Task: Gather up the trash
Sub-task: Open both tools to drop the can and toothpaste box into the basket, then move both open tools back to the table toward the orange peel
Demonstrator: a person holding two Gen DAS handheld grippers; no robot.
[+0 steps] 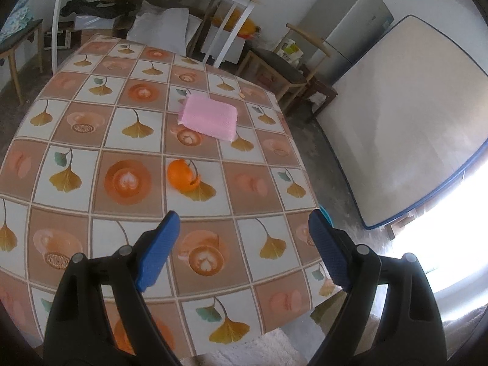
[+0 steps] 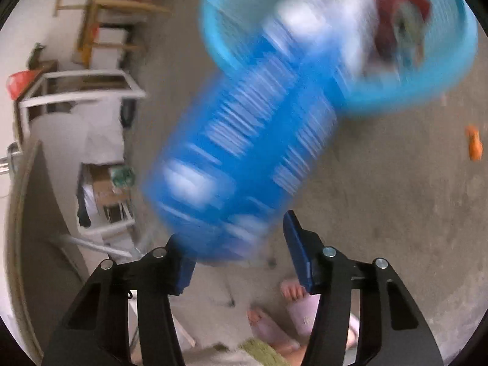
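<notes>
Your right gripper (image 2: 241, 244) is spread, and a blurred blue bottle (image 2: 244, 140), seemingly loose between its fingers, points at the turquoise bin (image 2: 457, 70). Only your left gripper (image 1: 244, 244), spread and empty, sees the orange peel (image 1: 182, 178) and pink sponge (image 1: 210, 118) on the table (image 1: 76, 167).

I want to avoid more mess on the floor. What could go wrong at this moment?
1. The blurred blue package is leaving the open right gripper while only its far end overlaps the blue basket; it may land on the floor.
2. An orange scrap already lies outside the basket.
3. The orange peel waits on the table.
</notes>
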